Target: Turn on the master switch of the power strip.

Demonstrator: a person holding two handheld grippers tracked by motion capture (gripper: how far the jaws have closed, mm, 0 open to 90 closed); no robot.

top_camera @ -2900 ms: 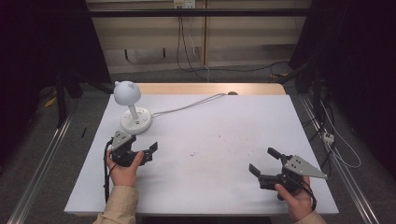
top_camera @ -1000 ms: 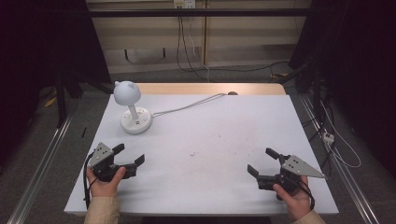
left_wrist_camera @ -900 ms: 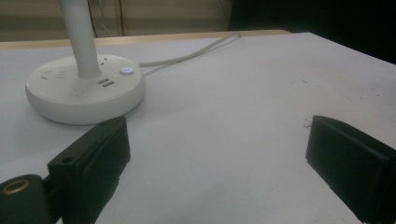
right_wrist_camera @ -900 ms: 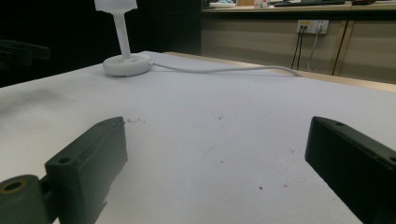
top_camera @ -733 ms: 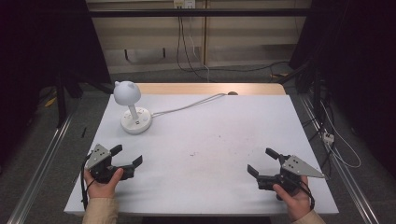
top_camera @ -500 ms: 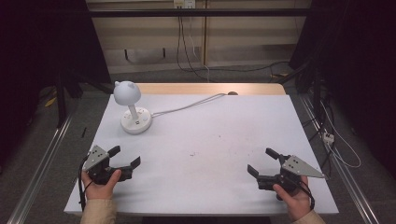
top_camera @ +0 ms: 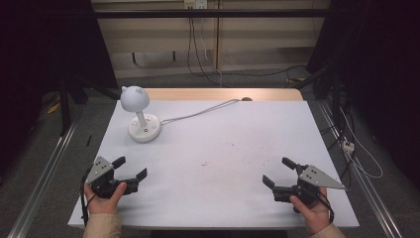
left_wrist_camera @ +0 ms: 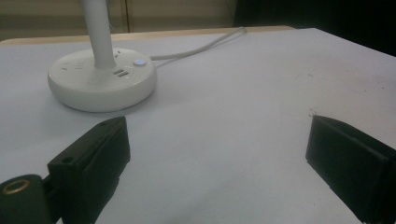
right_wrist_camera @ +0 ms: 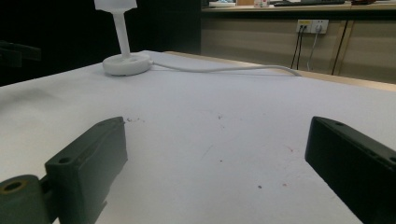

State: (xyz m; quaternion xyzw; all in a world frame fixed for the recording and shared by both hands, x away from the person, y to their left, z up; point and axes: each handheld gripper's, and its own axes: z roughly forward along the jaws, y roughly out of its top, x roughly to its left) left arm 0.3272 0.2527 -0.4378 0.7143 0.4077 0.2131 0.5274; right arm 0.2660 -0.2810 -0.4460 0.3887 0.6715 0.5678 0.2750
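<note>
A: In the high view, where does the work stand?

B: The white desk lamp (top_camera: 140,115) sits on the table (top_camera: 237,148) at about ten o'clock, its round base flat and its cord (top_camera: 203,112) trailing off toward twelve. The left tool (top_camera: 131,172) rests at about eight o'clock, the right tool (top_camera: 278,173) at about four. Both are released, jaws spread with nothing between them, and each is well apart from the lamp. It reads as the approach step, with neither tool yet on the lamp.

A: And the left gripper view?

B: That tool's two black jaws stand wide open over bare table. The lamp base (left_wrist_camera: 102,84) lies ahead at roughly eleven o'clock, near but not touching, with its stem (left_wrist_camera: 99,32) rising out of frame. A small round button (left_wrist_camera: 138,62) and what look like two ports (left_wrist_camera: 119,73) face the tool.

A: The right gripper view?

B: Again open jaws, empty. The lamp (right_wrist_camera: 125,58) stands far off at about eleven o'clock, the cord (right_wrist_camera: 224,70) running across toward one.

A: So what does the next move call for?

B: Likely the left tool, being nearer, should travel forward toward eleven o'clock, either to press the button with one jaw tip or to close on the stem. It should come in low and square so the light base does not skid or tip.
</note>
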